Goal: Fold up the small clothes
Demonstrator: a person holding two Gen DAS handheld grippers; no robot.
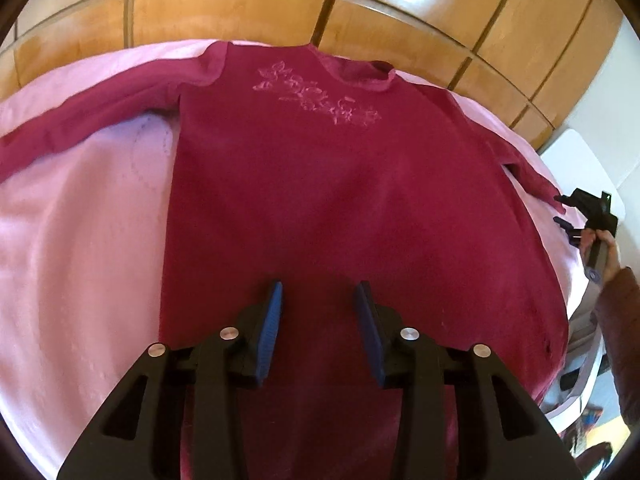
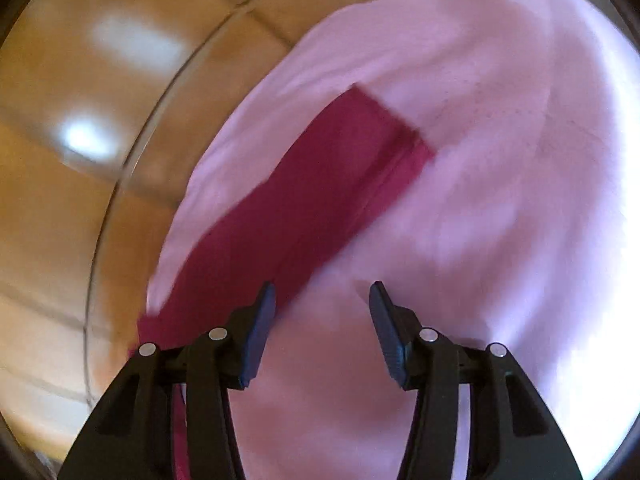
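Both tongs (image 1: 319,300) (image 2: 322,300) gape over the red top (image 1: 320,200); motif (image 1: 316,94) unreadable.

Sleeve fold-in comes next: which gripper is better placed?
Probably right. The right gripper is open with a sleeve directly ahead of its fingers; the left gripper is open over the shirt, low on its body, away from both sleeves.

My left gripper (image 1: 319,328) is matt black plastic with ribbed blue pads (image 1: 272,320) and bright metal pins. Beneath it, the crimson sweater (image 1: 320,184) is soft, matt cloth; behind the sweater, glossy wood panelling (image 1: 240,12).
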